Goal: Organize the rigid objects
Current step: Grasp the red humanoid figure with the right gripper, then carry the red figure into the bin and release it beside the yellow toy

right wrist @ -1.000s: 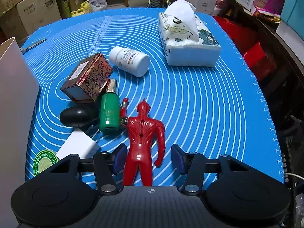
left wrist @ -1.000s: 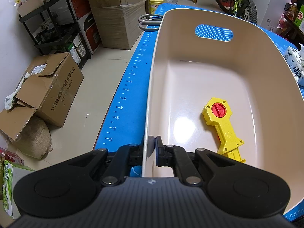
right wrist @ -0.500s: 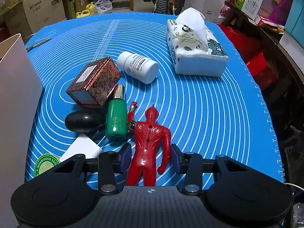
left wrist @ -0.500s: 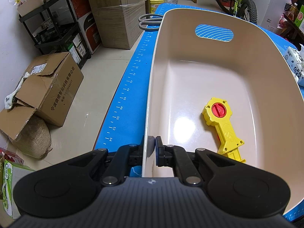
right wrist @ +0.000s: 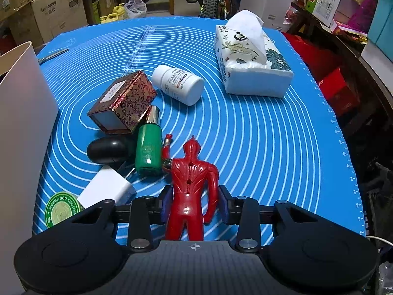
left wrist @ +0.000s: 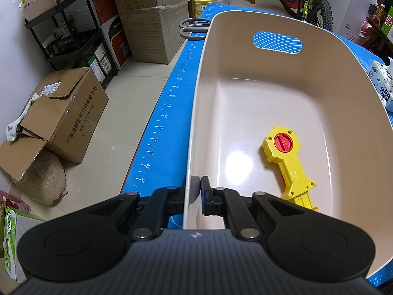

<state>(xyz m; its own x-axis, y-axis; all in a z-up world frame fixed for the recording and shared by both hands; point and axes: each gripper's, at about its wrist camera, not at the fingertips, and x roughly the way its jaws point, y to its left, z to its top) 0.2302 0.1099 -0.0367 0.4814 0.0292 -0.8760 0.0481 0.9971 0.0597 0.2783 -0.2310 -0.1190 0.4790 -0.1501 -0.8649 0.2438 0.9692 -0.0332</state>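
Observation:
My left gripper [left wrist: 196, 191] is shut on the near left wall of the beige bin [left wrist: 343, 78], one finger outside and one inside. A yellow toy with a red dial [left wrist: 287, 162] lies on the bin's floor. My right gripper [right wrist: 194, 202] is shut on a red toy figure [right wrist: 190, 186] at the waist and holds it tilted up off the blue mat [right wrist: 270, 135]. Left of it lie a green bottle [right wrist: 147, 147], a black oval case [right wrist: 108, 150], a white block [right wrist: 105, 189], a green tin [right wrist: 62, 211], a patterned box [right wrist: 122, 100] and a white pill bottle [right wrist: 178, 83].
A tissue pack [right wrist: 250, 66] stands at the mat's far right. Scissors [left wrist: 194, 28] lie on the mat beyond the bin. The bin's outer wall [right wrist: 22, 123] rises at the left of the right wrist view. Cardboard boxes [left wrist: 61, 115] and a shelf stand on the floor beside the table.
My right gripper closed on the red figure and lifted it; the figure now stands more upright between the fingers. The left gripper and bin have not moved.

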